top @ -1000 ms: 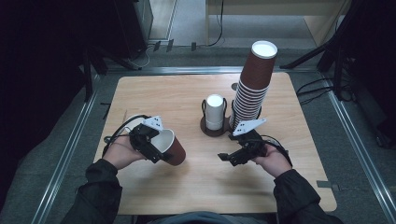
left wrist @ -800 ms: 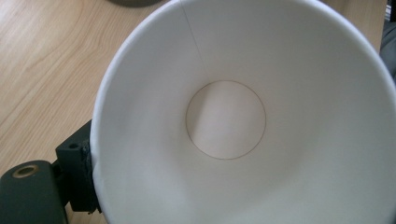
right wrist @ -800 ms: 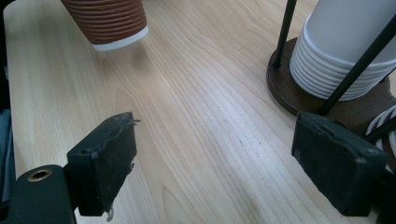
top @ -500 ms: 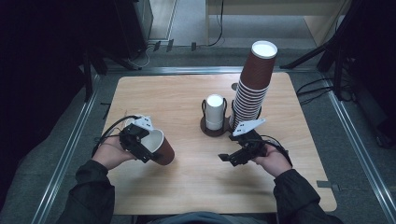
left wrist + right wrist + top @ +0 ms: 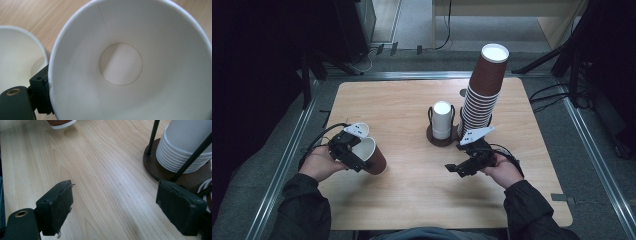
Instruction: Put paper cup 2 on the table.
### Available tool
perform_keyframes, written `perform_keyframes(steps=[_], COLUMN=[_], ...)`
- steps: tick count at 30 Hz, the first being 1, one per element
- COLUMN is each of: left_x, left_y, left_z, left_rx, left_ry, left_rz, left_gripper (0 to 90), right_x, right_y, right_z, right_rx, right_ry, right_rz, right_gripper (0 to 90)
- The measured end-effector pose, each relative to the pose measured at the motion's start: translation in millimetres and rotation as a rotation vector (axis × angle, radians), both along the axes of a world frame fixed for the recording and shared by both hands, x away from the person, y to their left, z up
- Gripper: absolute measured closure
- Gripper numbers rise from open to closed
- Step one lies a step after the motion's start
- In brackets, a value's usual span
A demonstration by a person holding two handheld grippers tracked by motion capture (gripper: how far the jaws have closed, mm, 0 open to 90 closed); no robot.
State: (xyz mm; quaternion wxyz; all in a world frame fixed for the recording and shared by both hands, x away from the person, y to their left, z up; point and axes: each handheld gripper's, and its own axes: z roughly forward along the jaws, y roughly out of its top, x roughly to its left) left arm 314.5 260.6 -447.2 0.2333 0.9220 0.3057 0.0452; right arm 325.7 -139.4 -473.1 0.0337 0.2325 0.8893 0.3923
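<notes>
Brown cup (image 5: 371,156), tilted near the table's (image 5: 412,200) left edge, is clamped in my left gripper (image 5: 348,150); right gripper (image 5: 460,167) gapes empty.

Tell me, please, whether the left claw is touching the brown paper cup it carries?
Touching. The left gripper view shows a black jaw of the left claw pressed against the rim of the brown paper cup; the high view shows it gripped.

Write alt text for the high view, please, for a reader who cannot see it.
A person's left gripper holds a brown cup over a wooden table. The right gripper hangs open before a rack of white cups and a tall brown stack.
</notes>
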Motion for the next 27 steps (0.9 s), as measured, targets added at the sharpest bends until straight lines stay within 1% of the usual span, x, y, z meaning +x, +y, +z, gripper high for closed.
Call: perform_keyframes(steps=[2, 6, 8, 10, 11, 14, 15, 17, 19, 21, 27], left_x=[-0.6, -2.1, -1.9, -2.2, -1.8, -1.9, -2.1, -2.4, -2.8, -2.6, -3.0], left_y=[2.3, 3.7, 3.9, 3.4, 3.2, 3.5, 3.5, 3.2, 2.2, 1.6, 0.7], left_z=[-1.4, -2.5, -3.7, -6.0, -7.2, -10.3, -11.7, -12.1, -12.3, -13.4, -14.4], left_rx=[0.020, 0.025, 0.028, 0.047, 0.056, 0.065, 0.077, 0.079, 0.086, 0.094, 0.089], left_ry=[0.002, -0.005, 0.006, 0.003, 0.009, 0.016, 0.012, 0.011, -0.006, -0.006, -0.012], left_rz=[0.001, 0.005, 0.009, 0.011, 0.010, 0.010, 0.010, 0.010, 0.009, 0.010, 0.007], left_gripper=[7.6, 7.3, 7.3, 7.2, 7.2, 7.0, 6.9, 6.7, 6.5, 6.5, 6.2], right_x=[1.2, 2.7, 3.5, 4.0, 4.1, 4.7, 4.9, 4.7, 4.1, 4.3, 5.1], right_y=[0.3, 0.6, 1.3, 1.9, 2.1, 2.5, 2.6, 2.7, 2.9, 2.8, 3.0], right_z=[0.1, 0.1, -0.4, -0.5, -0.5, -0.4, -0.3, -0.3, -0.4, -0.5, -0.9], right_rx=[-0.003, -0.002, -0.002, -0.005, -0.005, -0.003, -0.003, -0.003, -0.006, -0.007, -0.004], right_ry=[-0.002, 0.003, 0.001, -0.001, -0.001, 0.002, 0.003, 0.003, 0.004, 0.004, 0.005], right_rz=[-0.010, -0.014, -0.010, -0.008, -0.008, -0.009, -0.011, -0.010, -0.009, -0.007, -0.006], right_gripper=[14.6, 14.6, 14.6, 14.6, 14.6, 14.6, 14.6, 14.6, 14.6, 14.6, 14.6])
